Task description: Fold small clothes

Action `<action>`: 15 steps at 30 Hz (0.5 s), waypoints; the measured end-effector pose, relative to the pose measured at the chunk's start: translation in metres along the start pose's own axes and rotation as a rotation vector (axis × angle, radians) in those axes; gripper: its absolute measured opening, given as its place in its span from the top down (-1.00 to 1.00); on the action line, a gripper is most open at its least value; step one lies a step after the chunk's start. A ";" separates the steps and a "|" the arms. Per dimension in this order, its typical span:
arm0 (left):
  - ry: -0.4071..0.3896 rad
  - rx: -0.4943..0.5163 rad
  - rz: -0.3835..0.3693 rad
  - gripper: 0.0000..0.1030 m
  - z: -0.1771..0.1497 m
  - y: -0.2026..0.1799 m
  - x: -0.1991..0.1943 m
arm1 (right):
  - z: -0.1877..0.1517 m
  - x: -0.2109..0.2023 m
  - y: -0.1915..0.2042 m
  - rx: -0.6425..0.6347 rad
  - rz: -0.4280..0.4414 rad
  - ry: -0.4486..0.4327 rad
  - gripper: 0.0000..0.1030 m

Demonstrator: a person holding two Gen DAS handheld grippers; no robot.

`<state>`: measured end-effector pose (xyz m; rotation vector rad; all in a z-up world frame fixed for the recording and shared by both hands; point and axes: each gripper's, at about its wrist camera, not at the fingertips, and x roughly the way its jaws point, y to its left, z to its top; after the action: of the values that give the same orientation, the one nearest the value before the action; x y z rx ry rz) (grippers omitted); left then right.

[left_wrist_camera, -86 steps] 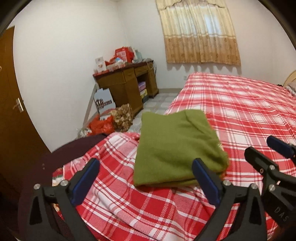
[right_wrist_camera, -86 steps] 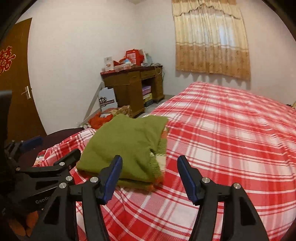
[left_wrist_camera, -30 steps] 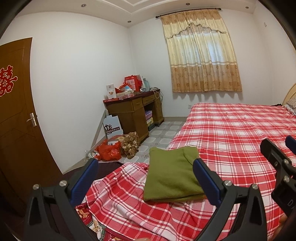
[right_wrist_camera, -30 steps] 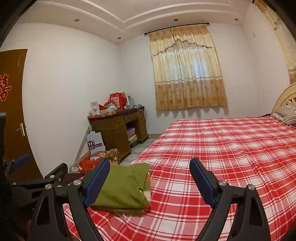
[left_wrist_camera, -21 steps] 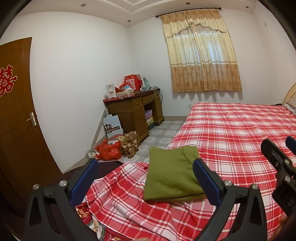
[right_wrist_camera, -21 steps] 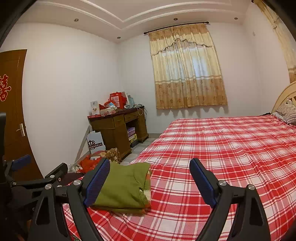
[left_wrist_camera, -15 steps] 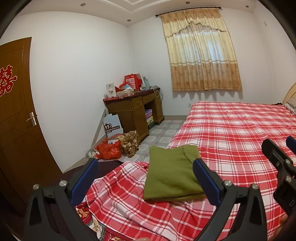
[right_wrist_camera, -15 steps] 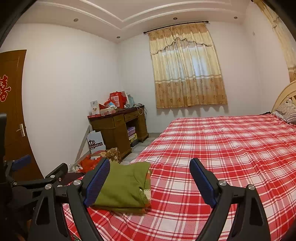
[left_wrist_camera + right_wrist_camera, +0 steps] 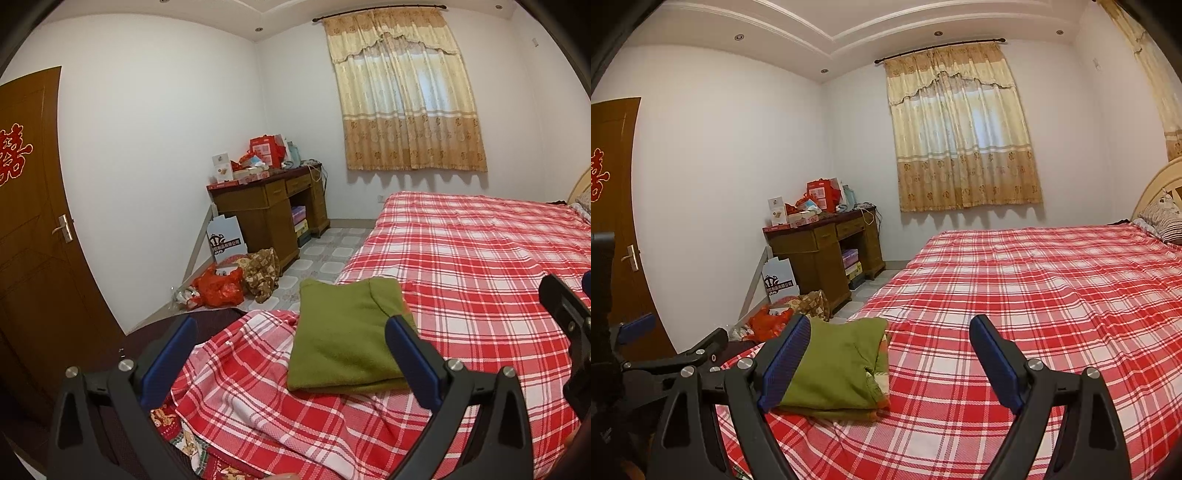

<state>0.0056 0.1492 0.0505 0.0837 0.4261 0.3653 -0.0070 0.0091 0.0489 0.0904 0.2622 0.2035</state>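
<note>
A folded green garment point(image 9: 343, 336) lies flat near the left corner of the bed, on the red plaid sheet point(image 9: 480, 258). It also shows in the right wrist view point(image 9: 838, 369), with an orange-edged inner layer at its right side. My left gripper point(image 9: 291, 358) is open and empty, held back from and above the garment. My right gripper point(image 9: 886, 365) is open and empty, to the right of the garment. Each gripper shows at the edge of the other's view.
A wooden desk point(image 9: 266, 210) piled with boxes stands by the far wall. Bags point(image 9: 218, 284) lie on the tiled floor beside it. A brown door point(image 9: 33, 229) is at the left. A curtained window point(image 9: 406, 103) is behind the bed, pillows point(image 9: 1160, 218) at its far right.
Since 2.9 s ago both grippers have drawn back and up from the folded garment. Over the last second they have hardly moved.
</note>
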 end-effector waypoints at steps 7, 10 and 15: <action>0.026 -0.001 0.018 -1.00 -0.001 0.000 0.006 | -0.001 0.002 0.001 -0.003 0.000 0.010 -0.72; 0.049 0.000 0.034 -1.00 -0.002 0.000 0.014 | -0.003 0.002 0.001 -0.006 -0.002 0.013 -0.72; 0.094 -0.032 0.011 -1.00 -0.007 0.004 0.025 | -0.002 0.003 0.002 -0.001 -0.002 0.019 -0.72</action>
<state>0.0225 0.1623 0.0353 0.0379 0.5130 0.3876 -0.0049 0.0120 0.0461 0.0871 0.2810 0.2027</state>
